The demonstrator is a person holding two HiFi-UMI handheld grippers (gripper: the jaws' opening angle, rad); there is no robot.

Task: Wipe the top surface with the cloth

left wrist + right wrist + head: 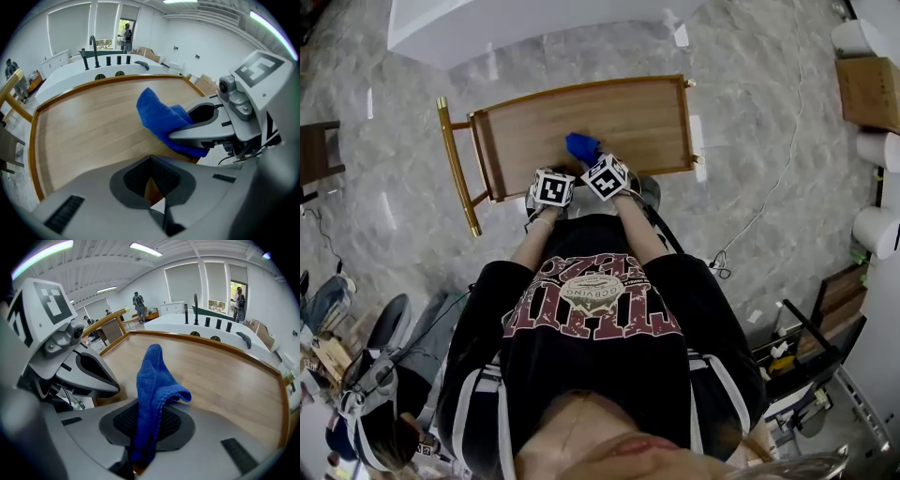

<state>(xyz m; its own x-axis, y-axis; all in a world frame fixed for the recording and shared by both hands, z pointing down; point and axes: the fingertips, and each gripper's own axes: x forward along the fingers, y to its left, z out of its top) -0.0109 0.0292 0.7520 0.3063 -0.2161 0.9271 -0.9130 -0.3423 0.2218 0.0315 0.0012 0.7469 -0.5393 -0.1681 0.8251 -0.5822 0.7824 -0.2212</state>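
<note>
The wooden top surface lies in front of me, framed by a raised rim. A blue cloth stands up from my right gripper, which is shut on its lower folds near the top's front edge. My left gripper is close beside it on the left, shut with nothing between its jaws. In the left gripper view the right gripper shows with the cloth bunched around its fingers. In the right gripper view the left gripper hangs just off the front rim.
A gold handle frame stands at the top's left end. A white counter with black fittings runs behind it. Paper rolls, a cardboard box and a floor cable lie to the right. People stand far back.
</note>
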